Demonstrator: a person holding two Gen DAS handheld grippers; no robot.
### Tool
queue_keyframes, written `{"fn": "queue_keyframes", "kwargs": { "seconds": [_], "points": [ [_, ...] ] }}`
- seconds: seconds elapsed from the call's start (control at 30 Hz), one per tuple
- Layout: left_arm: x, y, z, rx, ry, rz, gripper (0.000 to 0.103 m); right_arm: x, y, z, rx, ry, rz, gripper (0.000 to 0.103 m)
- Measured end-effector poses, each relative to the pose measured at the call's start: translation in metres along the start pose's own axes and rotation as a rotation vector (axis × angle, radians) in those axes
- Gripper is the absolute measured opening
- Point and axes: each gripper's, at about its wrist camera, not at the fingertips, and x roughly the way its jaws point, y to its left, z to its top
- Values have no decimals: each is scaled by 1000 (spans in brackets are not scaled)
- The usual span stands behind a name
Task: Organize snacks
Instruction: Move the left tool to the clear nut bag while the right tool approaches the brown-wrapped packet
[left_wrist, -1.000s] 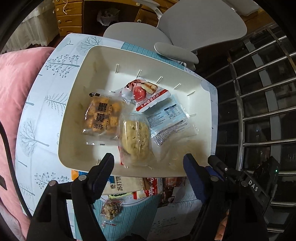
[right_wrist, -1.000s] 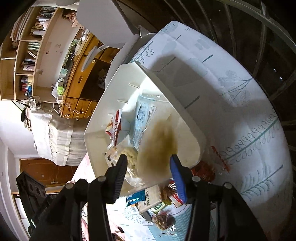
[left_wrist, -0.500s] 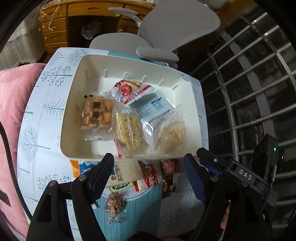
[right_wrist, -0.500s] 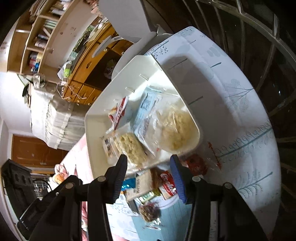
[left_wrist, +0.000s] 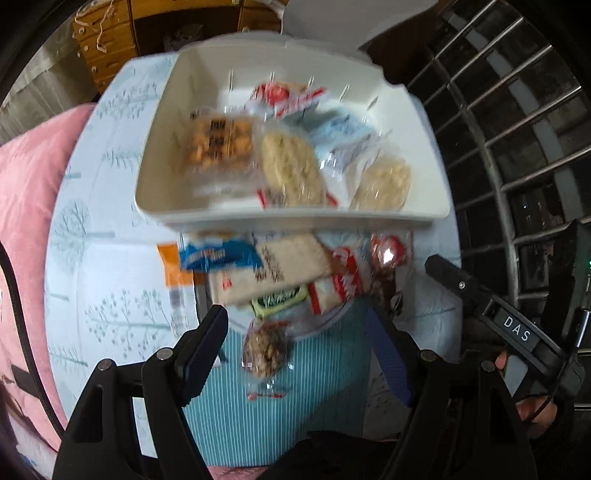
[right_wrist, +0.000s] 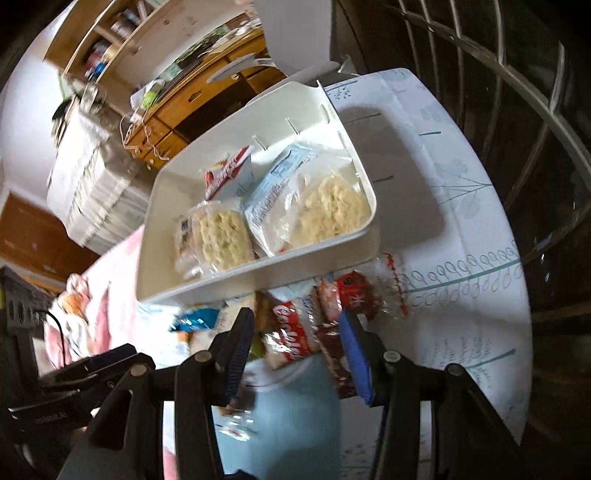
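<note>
Where the left wrist view looks down, the white bin (left_wrist: 424, 155) sits at the table's far side, its near rim just beside a heap of loose snacks (left_wrist: 288, 269) on the patterned tablecloth (left_wrist: 110, 258); bare cloth lies to the left, a metal grille (left_wrist: 517, 129) close on the right. The left gripper (left_wrist: 295, 332) hangs released and empty above a small nut packet (left_wrist: 266, 350) (blurred), whose long axis runs toward the camera.

From the right wrist view, the bin (right_wrist: 162, 273) lies diagonally, long side running up-right. The right gripper (right_wrist: 295, 343), jaws apart and holding nothing, hovers over a red-and-white packet (right_wrist: 295, 332) beside the bin's near wall.
</note>
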Motion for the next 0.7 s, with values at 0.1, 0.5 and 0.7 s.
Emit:
{"fn": "queue_keyframes", "kwargs": {
  "seconds": [0.1,0.5,0.7],
  "points": [
    [14,0,-11,1,18,8,76,5,-2,-12,-55,-12,-48,48],
    [66,4,-48,17,19,120,76,38,-14,-49,-174,-25,-147,49],
    [80,11,-58,2,1,168,76,48,-21,-58,-193,-29,-178,56]
  ]
}}
